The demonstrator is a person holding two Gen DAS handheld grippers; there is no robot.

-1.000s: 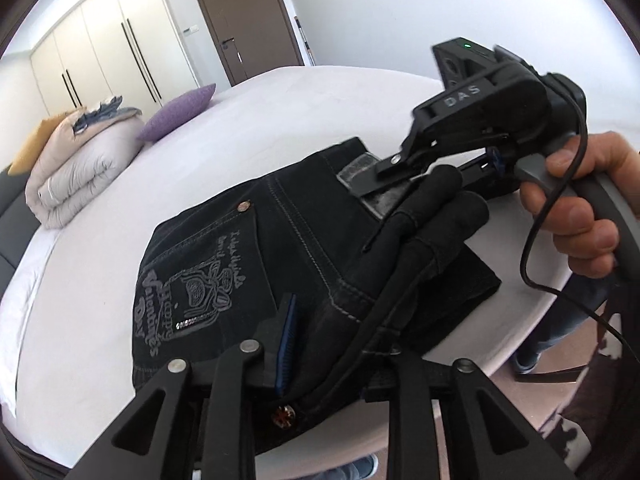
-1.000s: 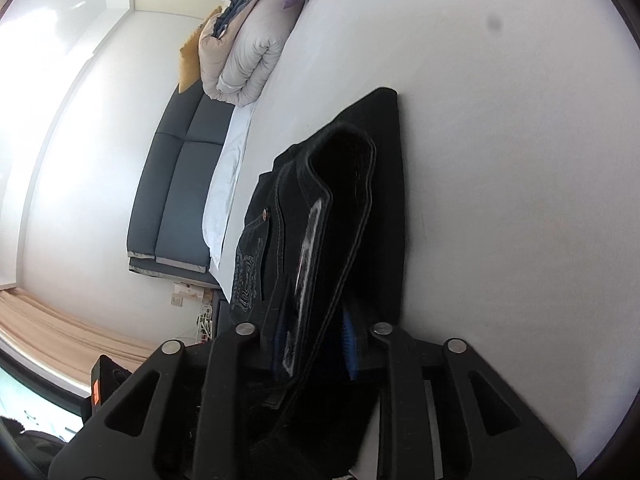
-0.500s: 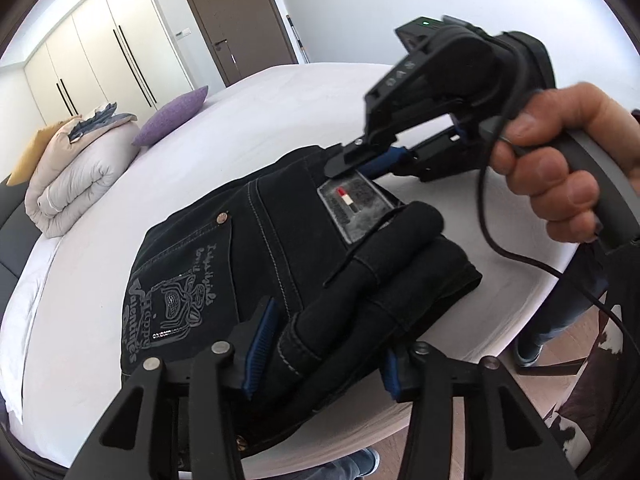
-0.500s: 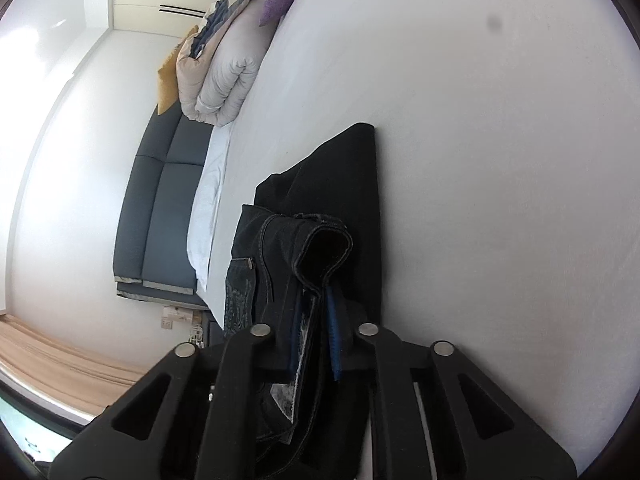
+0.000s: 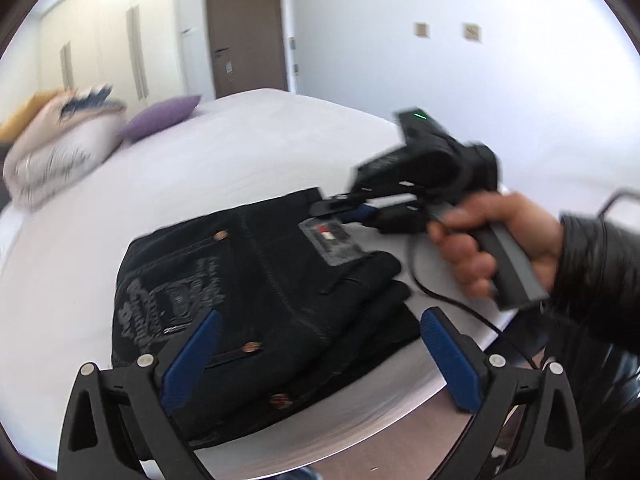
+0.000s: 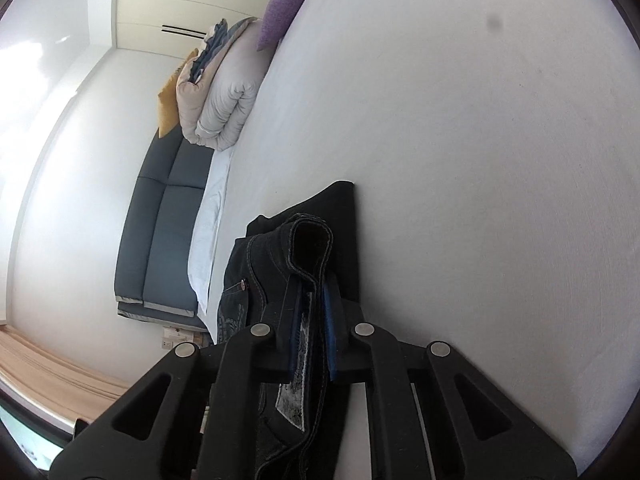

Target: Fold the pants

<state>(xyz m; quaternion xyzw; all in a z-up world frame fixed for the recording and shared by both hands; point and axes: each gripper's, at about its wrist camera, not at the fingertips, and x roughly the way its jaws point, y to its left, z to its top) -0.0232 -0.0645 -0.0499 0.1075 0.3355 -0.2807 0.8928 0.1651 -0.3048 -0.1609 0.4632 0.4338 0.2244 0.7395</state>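
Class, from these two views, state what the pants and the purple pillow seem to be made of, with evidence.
Pants: probably dark denim, matte; pale contrast stitching, copper rivets and a waistband patch show. Pillow: seemingly woven fabric, matte and soft; its exact fibre can't be told.

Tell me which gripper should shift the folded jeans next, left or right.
Right, probably. The right gripper is clamped on the black jeans' waistband edge by the label. The left gripper's jaws are opening wide with no pad touching the denim; it would have to re-grip first.
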